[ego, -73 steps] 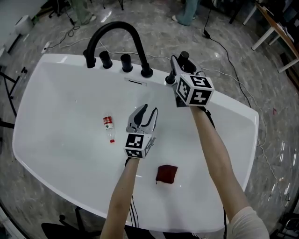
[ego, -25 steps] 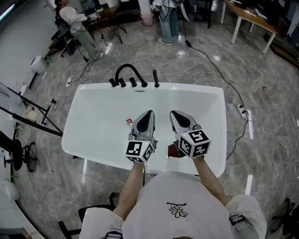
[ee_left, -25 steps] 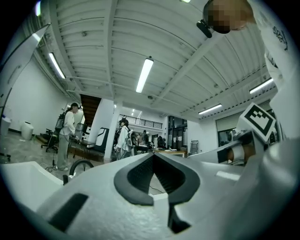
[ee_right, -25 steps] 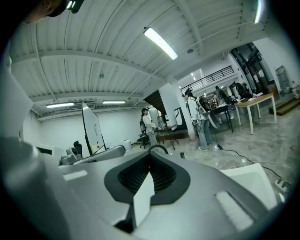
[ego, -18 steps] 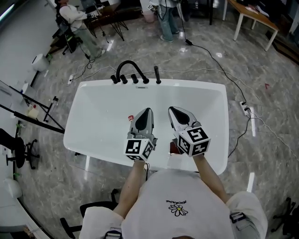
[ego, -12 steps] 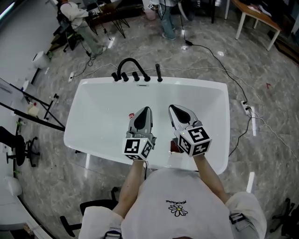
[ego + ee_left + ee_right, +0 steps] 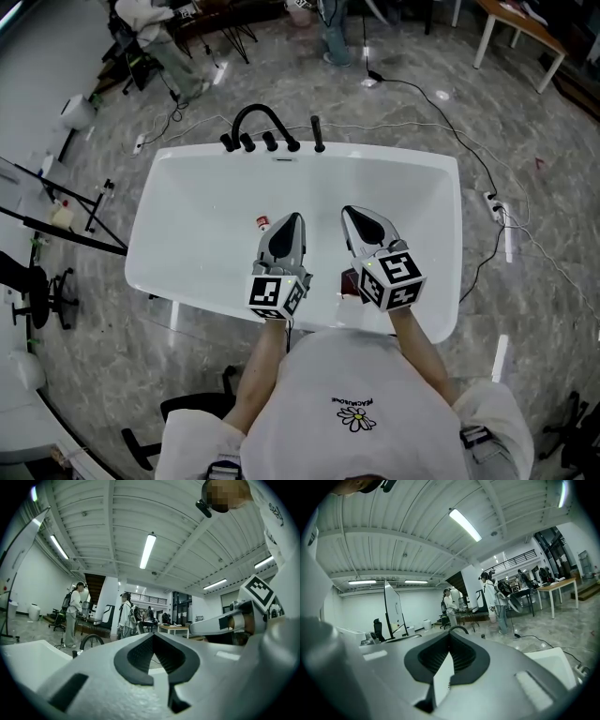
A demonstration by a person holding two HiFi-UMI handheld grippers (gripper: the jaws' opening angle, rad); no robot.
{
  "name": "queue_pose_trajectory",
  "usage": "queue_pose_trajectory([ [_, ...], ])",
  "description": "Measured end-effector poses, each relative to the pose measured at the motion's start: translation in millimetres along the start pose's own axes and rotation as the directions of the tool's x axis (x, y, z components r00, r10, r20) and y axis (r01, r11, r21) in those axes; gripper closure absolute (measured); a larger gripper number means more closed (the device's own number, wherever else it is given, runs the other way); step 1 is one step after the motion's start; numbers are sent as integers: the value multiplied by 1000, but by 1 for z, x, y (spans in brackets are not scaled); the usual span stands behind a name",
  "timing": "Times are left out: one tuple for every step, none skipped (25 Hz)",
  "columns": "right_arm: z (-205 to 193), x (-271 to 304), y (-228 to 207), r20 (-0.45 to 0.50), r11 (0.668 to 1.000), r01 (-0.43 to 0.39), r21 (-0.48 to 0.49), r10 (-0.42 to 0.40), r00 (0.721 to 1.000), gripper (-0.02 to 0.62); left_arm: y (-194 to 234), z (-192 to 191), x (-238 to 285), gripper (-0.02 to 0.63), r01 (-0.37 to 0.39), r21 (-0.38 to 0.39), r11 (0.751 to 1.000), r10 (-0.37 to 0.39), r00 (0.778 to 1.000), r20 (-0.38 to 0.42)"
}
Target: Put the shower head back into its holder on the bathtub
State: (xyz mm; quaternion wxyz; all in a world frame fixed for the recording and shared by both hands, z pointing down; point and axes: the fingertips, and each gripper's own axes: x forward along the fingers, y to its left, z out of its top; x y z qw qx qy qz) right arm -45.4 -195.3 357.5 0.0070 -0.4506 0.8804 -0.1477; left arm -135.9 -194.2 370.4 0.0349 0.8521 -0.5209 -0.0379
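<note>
The black shower head point(image 7: 319, 134) stands upright in its holder on the far rim of the white bathtub point(image 7: 187, 164), just right of the black arched faucet point(image 7: 259, 120) and its knobs. Both grippers hover side by side over the near half of the tub, far from the shower head. My left gripper point(image 7: 293, 217) is shut and holds nothing, as the left gripper view point(image 7: 153, 637) confirms. My right gripper point(image 7: 347, 212) is also shut and empty point(image 7: 450, 637). Both point level toward the faucet point(image 7: 455, 629).
A small red-labelled bottle point(image 7: 263, 223) lies in the tub left of my left gripper. A dark red cloth point(image 7: 349, 282) shows beside the right gripper. Cables point(image 7: 487, 202) trail over the floor at the right. People point(image 7: 75, 611) and tables stand beyond the tub.
Nearly three seconds ago the right gripper was at the shower head on the rim and the left jaws stood apart. Now both are drawn back and shut. Over the last second they barely moved.
</note>
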Motion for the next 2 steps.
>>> queue_pose_trajectory([
  [-3, 0, 0, -2, 1000, 2, 1, -2, 1000, 591, 1, -1, -1, 607, -2, 2, 1000, 2, 1000, 2],
  [-5, 0, 0, -5, 1000, 4, 3, -4, 1000, 591, 1, -2, -3, 607, -3, 3, 1000, 3, 1000, 4],
])
